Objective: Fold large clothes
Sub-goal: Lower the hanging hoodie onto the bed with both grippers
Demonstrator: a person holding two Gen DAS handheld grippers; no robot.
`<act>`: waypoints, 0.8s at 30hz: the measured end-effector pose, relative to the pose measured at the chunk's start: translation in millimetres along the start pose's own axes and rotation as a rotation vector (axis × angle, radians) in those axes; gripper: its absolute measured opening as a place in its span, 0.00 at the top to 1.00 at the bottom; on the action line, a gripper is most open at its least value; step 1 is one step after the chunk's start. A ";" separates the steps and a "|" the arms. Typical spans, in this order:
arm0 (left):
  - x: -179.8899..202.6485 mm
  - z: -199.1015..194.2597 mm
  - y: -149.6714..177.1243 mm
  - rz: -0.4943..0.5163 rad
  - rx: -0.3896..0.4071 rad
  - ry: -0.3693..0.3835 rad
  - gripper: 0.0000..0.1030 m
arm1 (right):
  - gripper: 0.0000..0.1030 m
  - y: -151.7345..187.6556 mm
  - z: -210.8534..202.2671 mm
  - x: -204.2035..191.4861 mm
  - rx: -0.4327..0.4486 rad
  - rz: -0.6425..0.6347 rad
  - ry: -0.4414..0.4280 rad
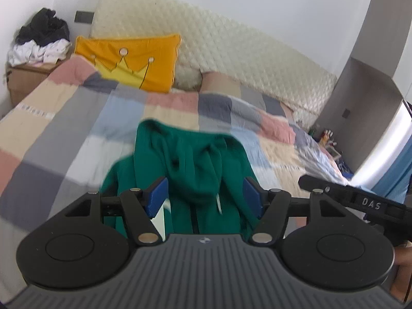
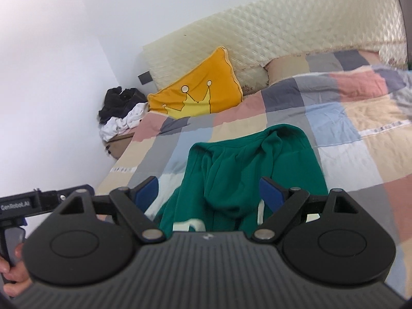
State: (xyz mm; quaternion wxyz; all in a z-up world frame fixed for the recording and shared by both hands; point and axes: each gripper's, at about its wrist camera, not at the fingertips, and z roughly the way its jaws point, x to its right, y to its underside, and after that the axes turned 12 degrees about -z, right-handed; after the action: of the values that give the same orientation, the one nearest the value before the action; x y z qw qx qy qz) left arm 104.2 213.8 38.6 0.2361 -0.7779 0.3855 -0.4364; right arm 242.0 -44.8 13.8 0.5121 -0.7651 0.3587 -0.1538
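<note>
Ahead of our left gripper (image 1: 206, 197), whose jaws stand apart and grip nothing, the green hoodie (image 1: 190, 170) lies bunched on the patchwork quilt (image 1: 64, 118). Our right gripper (image 2: 209, 194) hangs above the same hoodie (image 2: 247, 164), jaws wide and empty. Beyond it, a yellow crown cushion (image 2: 198, 92) leans against the quilted headboard (image 2: 296, 31).

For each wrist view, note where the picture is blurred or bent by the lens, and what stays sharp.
Left wrist view: checked quilt and green hoodie smeared by motion, headboard bowed by the fisheye, left tongs crisp. Right wrist view: hoodie softly blurred, wall edges curved, right tongs sharp.
</note>
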 end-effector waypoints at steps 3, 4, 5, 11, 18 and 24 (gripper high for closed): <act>3.6 -19.4 28.3 0.016 -0.013 -0.003 0.33 | 0.16 17.4 -22.1 -12.9 0.011 -0.051 0.021; 4.1 -24.5 37.9 0.019 -0.017 -0.004 0.33 | 0.16 23.5 -28.1 -15.5 0.013 -0.063 0.030; 3.6 -27.1 46.0 0.016 -0.024 -0.007 0.33 | 0.16 29.2 -33.7 -17.1 0.019 -0.069 0.033; -16.4 -7.0 71.6 -0.048 -0.102 -0.044 0.33 | 0.16 69.9 -46.7 -14.7 0.006 -0.049 0.029; -51.0 54.5 80.9 -0.128 -0.209 -0.111 0.34 | 0.16 114.0 -29.9 -2.5 0.006 -0.065 0.077; -66.0 99.7 92.4 -0.137 -0.306 -0.157 0.50 | 0.16 155.7 1.3 18.9 -0.107 -0.044 0.161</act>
State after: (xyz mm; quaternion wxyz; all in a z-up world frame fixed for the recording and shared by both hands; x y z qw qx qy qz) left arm 132.4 215.4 -109.9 0.1141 -0.8609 0.3739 -0.3258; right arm 195.0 -91.2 -128.4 0.4365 -0.7842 0.3894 -0.2069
